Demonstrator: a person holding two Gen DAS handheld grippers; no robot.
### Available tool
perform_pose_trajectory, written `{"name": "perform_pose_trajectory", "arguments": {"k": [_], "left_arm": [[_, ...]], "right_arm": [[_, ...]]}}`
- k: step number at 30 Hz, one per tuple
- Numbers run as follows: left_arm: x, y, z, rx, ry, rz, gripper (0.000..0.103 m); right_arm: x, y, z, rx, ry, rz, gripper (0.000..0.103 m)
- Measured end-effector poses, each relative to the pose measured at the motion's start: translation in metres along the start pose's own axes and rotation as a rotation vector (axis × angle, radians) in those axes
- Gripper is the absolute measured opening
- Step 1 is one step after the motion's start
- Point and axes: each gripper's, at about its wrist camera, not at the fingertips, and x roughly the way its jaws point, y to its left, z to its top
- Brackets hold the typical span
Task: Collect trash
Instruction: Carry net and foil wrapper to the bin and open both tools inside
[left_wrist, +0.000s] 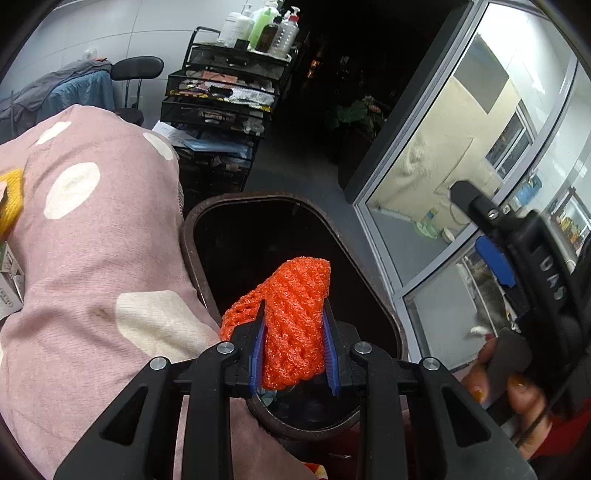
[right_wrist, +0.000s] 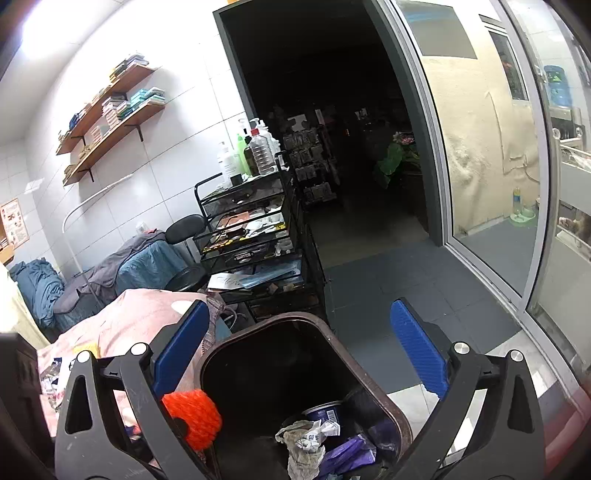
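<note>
My left gripper (left_wrist: 294, 332) is shut on an orange foam fruit net (left_wrist: 295, 314) and holds it over the open mouth of a dark brown trash bin (left_wrist: 229, 206). The net also shows in the right wrist view (right_wrist: 194, 415) at the bin's left rim. My right gripper (right_wrist: 295, 354) is open and empty, its blue pads either side of the trash bin (right_wrist: 400, 417). In the bin lie crumpled paper (right_wrist: 306, 441), a dark blue cup (right_wrist: 325, 413) and a purple wrapper (right_wrist: 347, 456). The right gripper also shows at the right edge of the left wrist view (left_wrist: 495, 258).
A pink dotted cover (left_wrist: 92, 240) lies over furniture left of the bin, with small litter on it (right_wrist: 55, 373). A black wire cart (right_wrist: 255, 229) with bottles stands behind. A glass door (right_wrist: 491, 184) is at the right, a dark doorway behind.
</note>
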Motion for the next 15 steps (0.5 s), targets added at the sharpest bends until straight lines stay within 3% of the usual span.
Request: {"name": "perform_pose_trajectory", "arguments": {"k": [3,5,8,15], "left_arm": [[0.0067,0.0005,-0.0013,-0.001,0.023,0.014,0.04],[0.0065,0.0029,-0.0013,-0.004,0.025,0.016,0.06],[0.0032,0.0024,-0.0034,-0.007,0.01,0.023,0.083],[0.0031,-0.0048,-0.0048,0.04,0.004,0.033,0.09]], "right_arm": [[0.0005,-0.0009,0.0024,-0.005,0.007,0.0,0.097],[0.0013,-0.0012,0.0032,-0.008,0.014,0.002,0.097],[0.0053,0.0007,0.0041,-0.015,0.038,0.01,0.097],[0.0078,0.002,0.0031,-0.022,0.046,0.007,0.097]]}}
